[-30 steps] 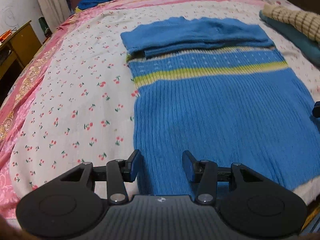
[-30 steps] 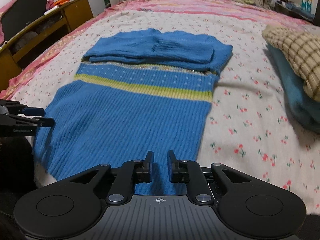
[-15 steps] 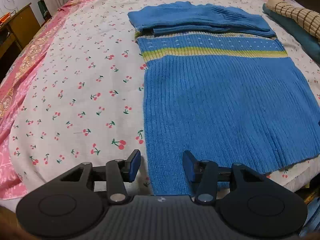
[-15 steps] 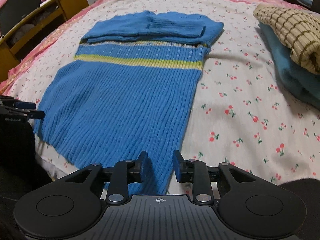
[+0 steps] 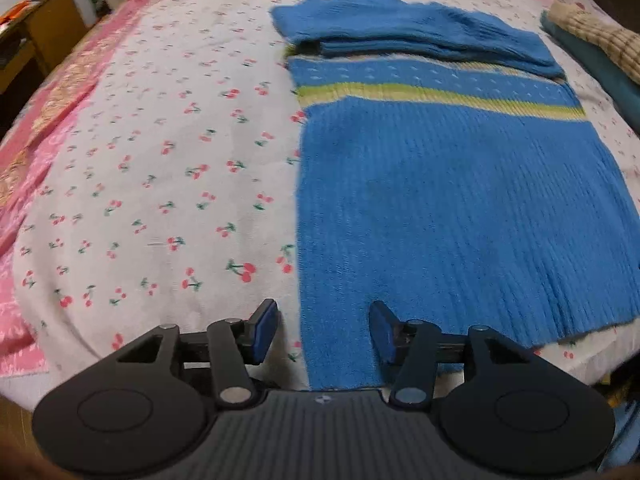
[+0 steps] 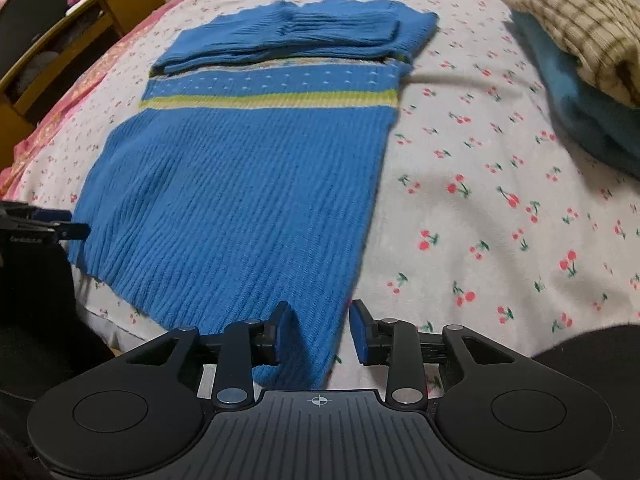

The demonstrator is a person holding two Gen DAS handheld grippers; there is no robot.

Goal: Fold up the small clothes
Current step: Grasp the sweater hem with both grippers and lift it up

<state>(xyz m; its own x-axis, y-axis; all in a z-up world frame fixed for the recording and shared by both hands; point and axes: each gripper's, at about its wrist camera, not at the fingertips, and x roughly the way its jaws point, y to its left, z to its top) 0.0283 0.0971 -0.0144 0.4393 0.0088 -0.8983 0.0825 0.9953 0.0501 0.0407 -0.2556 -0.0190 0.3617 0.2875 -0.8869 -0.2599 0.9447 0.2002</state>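
Both claws parted, jaws just been opening, gripping nothing. Left claw (image 5: 322,330) straddles blue sweater (image 5: 460,208) near-left hem corner; right claw (image 6: 320,330) straddles near-right corner. Sweater flat on bed (image 5: 160,184) ahead.

i see both views in warm, fairly dim indoor light that looks even and gives no hard glare. the bedspread (image 5: 172,184) reads bright near the middle and falls to dark at the corners, where the fisheye rim cuts in. straight edges bow outward: the bed curves like a dome and the desk (image 6: 80,40) leans at the left border. the sweater (image 5: 460,200) is soft with motion blur, its ribs smeared toward the right side in the left view. in the right view the folded pile (image 6: 580,48) at the far right is also smeared. soft shadows sit under the near fingers (image 6: 280,332). the black gripper bodies stay sharp, with small glints on their screws.
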